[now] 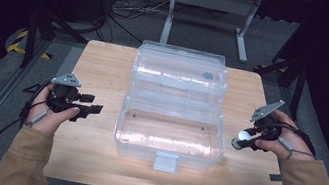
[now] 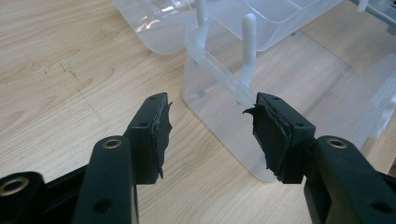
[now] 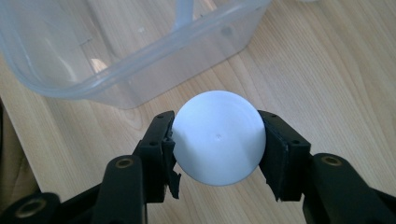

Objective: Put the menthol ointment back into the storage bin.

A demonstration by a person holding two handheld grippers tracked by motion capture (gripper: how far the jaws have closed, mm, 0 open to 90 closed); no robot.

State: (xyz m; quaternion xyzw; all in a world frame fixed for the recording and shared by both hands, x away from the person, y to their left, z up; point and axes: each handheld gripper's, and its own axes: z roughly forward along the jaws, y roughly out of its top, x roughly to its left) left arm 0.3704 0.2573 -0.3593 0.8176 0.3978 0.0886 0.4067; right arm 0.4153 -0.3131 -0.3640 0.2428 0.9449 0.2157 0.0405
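White ball [image 3: 218, 138]: round, smooth, white; you hold it clamped between the two black jaws of your right gripper [image 3: 217, 140], clear of the table top.
Ball location: off the right end of the clear box [image 1: 170, 134], near its lower right corner, over bare wood; in the high view it shows at the tip of the right gripper [image 1: 245, 138].
Right gripper jaws: closed on the ball, one pad against each side of it.
Left gripper [image 2: 210, 135]: your jaws stand well apart with nothing between them; they point at the near corner of the clear box.
Left gripper location: over the table [image 1: 101, 66], left of the box and apart from it.
Clear box: transparent plastic, lid [image 1: 181, 70] swung open and lying flat behind the tray; white latch [image 1: 165, 162] at the front edge.
Box content: the tray looks bare; a dark round mark shows on the lid.
Table: light wood, the box at its middle.
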